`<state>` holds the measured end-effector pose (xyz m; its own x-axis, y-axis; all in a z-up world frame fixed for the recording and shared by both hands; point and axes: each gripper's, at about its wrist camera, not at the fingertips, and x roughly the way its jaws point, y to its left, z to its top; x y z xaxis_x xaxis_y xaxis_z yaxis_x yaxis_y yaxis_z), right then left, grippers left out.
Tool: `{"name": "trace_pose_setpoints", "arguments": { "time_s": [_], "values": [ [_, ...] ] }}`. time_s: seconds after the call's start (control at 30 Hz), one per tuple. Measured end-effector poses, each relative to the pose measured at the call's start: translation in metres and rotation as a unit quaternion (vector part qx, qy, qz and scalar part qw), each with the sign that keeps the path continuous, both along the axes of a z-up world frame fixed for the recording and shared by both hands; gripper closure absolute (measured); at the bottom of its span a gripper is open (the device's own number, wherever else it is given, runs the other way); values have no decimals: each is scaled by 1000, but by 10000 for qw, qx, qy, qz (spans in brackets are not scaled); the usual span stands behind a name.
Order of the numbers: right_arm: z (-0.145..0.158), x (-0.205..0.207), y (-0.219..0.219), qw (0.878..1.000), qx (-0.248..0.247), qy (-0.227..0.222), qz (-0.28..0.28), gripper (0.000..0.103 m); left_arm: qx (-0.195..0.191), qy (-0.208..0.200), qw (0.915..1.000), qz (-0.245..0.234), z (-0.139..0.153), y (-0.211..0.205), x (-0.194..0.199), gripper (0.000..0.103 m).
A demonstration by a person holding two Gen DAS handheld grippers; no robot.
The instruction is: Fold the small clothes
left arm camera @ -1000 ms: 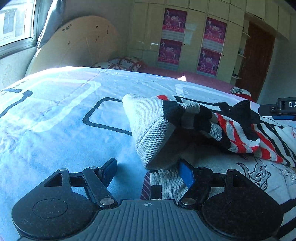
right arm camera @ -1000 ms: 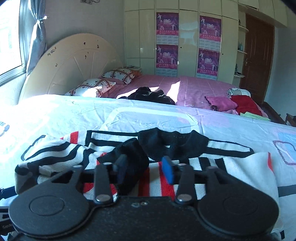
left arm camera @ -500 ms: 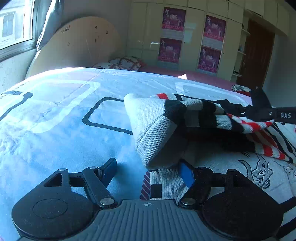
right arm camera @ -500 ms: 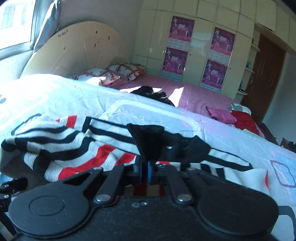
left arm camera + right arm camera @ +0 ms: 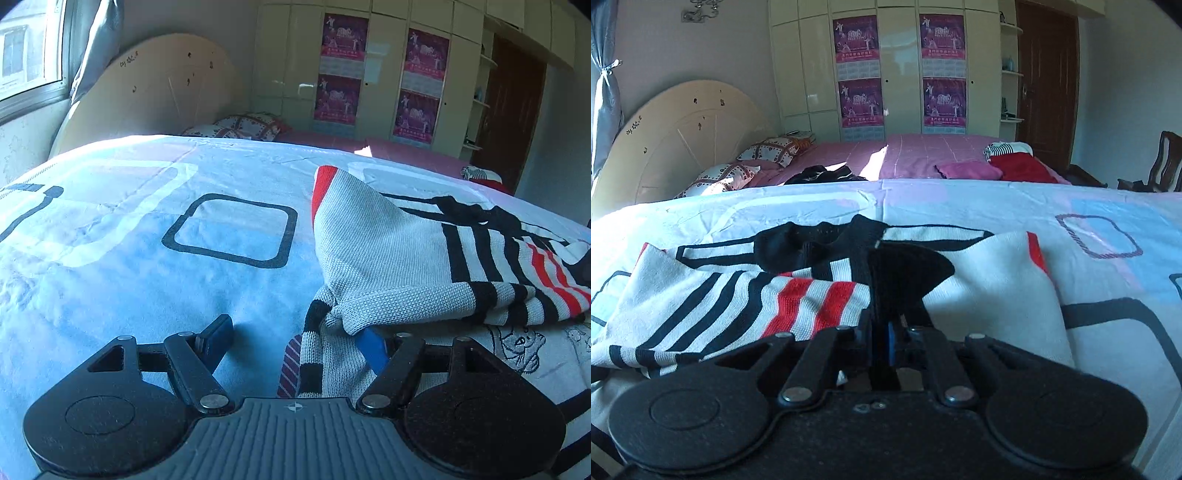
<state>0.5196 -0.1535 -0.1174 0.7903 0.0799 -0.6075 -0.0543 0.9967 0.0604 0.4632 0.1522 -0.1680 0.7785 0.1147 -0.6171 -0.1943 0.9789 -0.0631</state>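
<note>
On the bed: a small striped sweater [image 5: 798,302] lies on the blue-and-white sheet [image 5: 110,266], partly folded, one sleeve drawn across the body.
Right gripper [image 5: 881,341]: its jaws are opening slightly, yet the pads pinch a dark cuff [image 5: 897,273] of the sleeve between them.
Left gripper [image 5: 299,338]: jaws stand wide, nothing pinched; its right finger [image 5: 373,349] lies under a bunched fold of the knit, its left finger [image 5: 218,334] over bare sheet.
Step in hand: likely carrying the sleeve across the sweater's body to lay it flat.
Doing it well: keep the cuff low and taut so the sleeve lands straight; let go only once it rests on the knit; the left gripper could pin the near edge so the body does not slide.
Risk: the easing grip may drop the cuff short, leaving a crooked fold.
Surface: soft bedding, printed with dark outlined squares, lightly wrinkled.
Room: a second bed [image 5: 923,158] in pink with folded clothes behind, cupboards with posters [image 5: 860,70], a round headboard [image 5: 683,136], a brown door [image 5: 1045,81].
</note>
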Motion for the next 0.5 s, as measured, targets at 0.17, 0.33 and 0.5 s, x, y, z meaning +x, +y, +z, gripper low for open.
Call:
{"name": "trace_pose_setpoints", "arguments": {
  "time_s": [0.17, 0.33, 0.5],
  "values": [
    [-7, 3, -32, 9922, 1131, 341, -400, 74, 39, -5, 10000, -27, 1, -2, 0, 32],
    [-9, 4, -55, 9815, 1722, 427, -727, 77, 78, -211, 9997, -110, 4, -5, -7, 32],
    [4, 8, -52, 9879, 1467, 204, -466, 96, 255, -157, 9983, -509, 6, -19, -3, 62]
  ]
}}
